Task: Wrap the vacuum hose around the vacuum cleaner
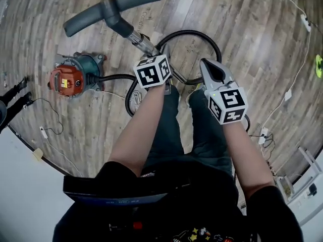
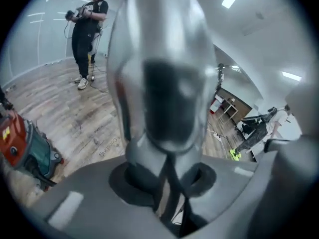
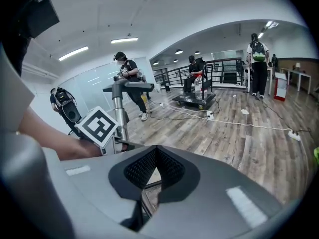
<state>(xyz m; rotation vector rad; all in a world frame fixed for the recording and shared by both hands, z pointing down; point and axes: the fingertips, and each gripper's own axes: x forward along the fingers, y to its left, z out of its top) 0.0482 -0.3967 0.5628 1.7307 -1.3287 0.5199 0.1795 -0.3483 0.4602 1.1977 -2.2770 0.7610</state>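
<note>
The red and teal vacuum cleaner stands on the wood floor at the left. Its black hose leaves the body, loops on the floor ahead of me and joins a metal wand that ends in a grey floor head. My left gripper is shut on the wand, which fills the left gripper view. To its right my right gripper hangs above the hose loop, jaws closed together with nothing between them. In the right gripper view the wand stands upright.
White cables and a power strip lie on the floor at the right, near a yellow-green object. Black stand feet show at the left edge. Several people stand farther off in the room.
</note>
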